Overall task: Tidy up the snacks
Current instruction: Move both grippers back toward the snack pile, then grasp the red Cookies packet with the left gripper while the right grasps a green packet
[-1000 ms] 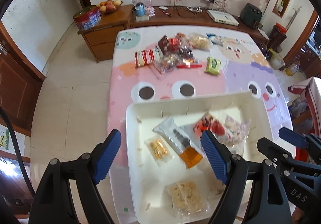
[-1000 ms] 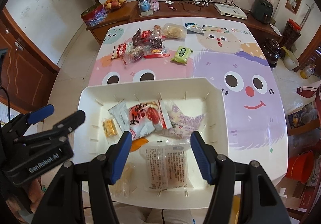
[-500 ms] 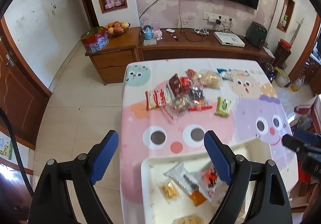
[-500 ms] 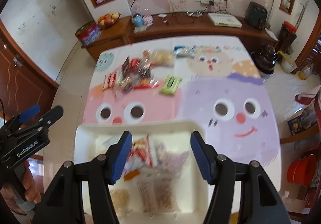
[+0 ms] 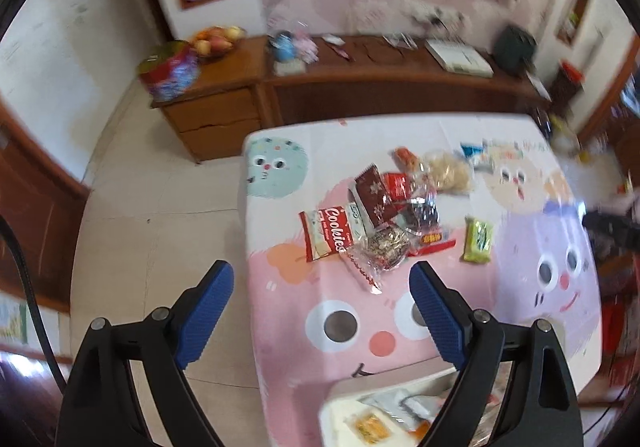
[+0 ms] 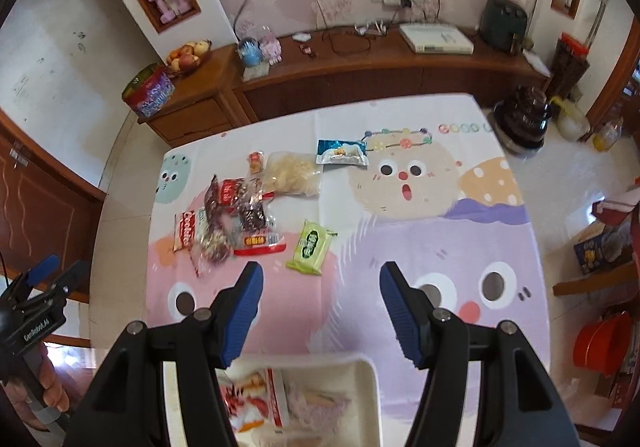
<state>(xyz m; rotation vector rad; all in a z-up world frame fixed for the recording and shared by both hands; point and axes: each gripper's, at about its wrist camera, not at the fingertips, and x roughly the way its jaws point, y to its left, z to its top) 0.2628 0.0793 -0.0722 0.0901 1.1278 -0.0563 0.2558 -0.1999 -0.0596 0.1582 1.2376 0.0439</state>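
Note:
A heap of snack packets lies on the cartoon tablecloth: a red Cookies pack [image 5: 332,233], a dark red pack [image 5: 374,193], a clear nut bag [image 5: 380,247], a green pack [image 5: 478,239] [image 6: 311,247], a pale puffed-snack bag [image 6: 292,173] and a blue-white pack [image 6: 342,153]. The white tray [image 5: 340,399] [image 6: 370,371] at the near edge holds several packets. My left gripper [image 5: 322,307] is open and empty above the table's near left. My right gripper [image 6: 321,301] is open and empty, just short of the green pack.
A wooden sideboard [image 6: 360,63] runs along the far wall with a fruit bowl [image 6: 188,55], a round tin [image 6: 150,93] and a white box [image 6: 436,39]. The floor drops off left of the table. A red bucket [image 6: 600,339] stands at the right.
Both grippers have lifted away from the tray and swung forward toward the snack heap. The tray has slid to the bottom of both views. Both stay open and empty.

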